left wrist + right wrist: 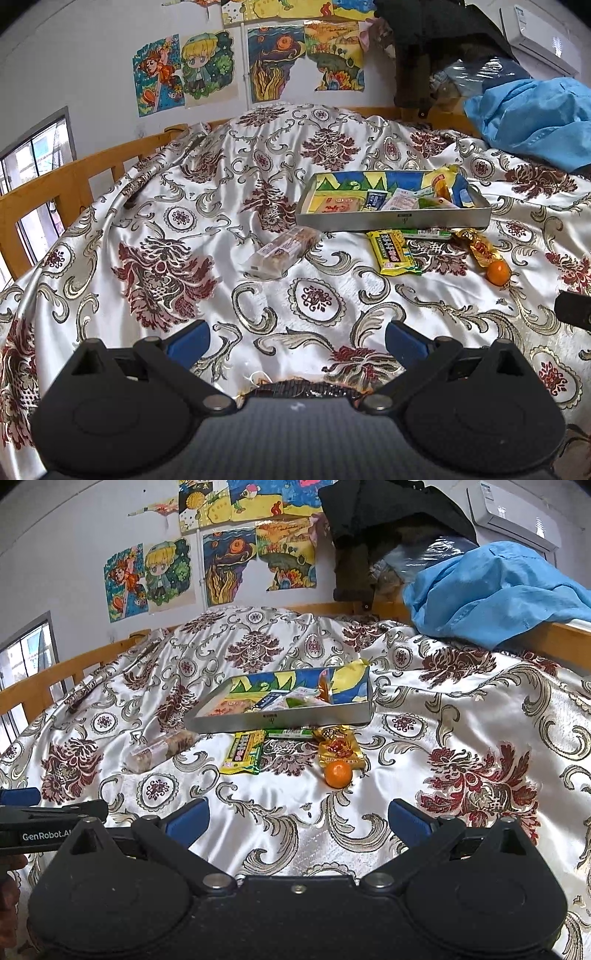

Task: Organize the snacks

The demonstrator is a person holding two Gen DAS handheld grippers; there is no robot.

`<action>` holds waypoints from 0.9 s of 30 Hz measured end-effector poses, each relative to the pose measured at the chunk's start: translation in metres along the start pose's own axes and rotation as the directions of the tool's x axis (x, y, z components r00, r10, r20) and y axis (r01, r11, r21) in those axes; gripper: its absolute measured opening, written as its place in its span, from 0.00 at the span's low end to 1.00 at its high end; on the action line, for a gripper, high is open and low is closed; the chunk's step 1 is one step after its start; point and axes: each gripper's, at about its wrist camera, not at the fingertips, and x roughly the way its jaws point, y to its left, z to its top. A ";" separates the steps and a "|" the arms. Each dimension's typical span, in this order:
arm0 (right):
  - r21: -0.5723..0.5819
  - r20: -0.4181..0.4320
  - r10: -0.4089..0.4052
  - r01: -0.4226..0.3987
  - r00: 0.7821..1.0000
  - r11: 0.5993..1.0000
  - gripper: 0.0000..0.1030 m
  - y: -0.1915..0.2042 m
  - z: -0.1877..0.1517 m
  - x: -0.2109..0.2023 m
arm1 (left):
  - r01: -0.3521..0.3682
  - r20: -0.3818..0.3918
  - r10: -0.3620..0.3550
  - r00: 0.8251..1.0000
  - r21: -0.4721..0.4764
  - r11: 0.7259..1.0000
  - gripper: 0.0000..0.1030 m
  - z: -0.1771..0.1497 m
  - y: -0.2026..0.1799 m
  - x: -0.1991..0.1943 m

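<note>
The fingers (192,338) of the left gripper (297,338) and right gripper (297,818) are wide apart, holding nothing, above the bed (325,306). Mid-bed, snacks lie beside the tin box (393,218).

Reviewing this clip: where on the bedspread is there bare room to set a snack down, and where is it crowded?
Free: the bedspread between both open grippers and the snack row; also left of the clear-wrapped bar, toward the wooden rail. Crowded: the strip before the tray, with yellow-green packet, gold packet and orange.
</note>
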 end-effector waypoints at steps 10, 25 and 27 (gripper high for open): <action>-0.002 -0.015 -0.007 0.007 1.000 1.000 0.99 -0.001 -0.004 0.004 | -0.004 -0.007 0.004 1.000 0.006 1.000 1.00 -0.002 0.001 0.002; -0.016 -0.046 -0.005 0.005 0.999 1.000 0.99 0.001 -0.007 0.009 | -0.028 -0.031 0.028 0.999 0.010 1.000 1.00 -0.003 0.005 0.007; -0.017 -0.049 -0.005 0.004 0.999 1.000 0.99 0.001 -0.008 0.010 | -0.029 -0.033 0.029 0.999 0.009 1.000 1.00 -0.003 0.005 0.007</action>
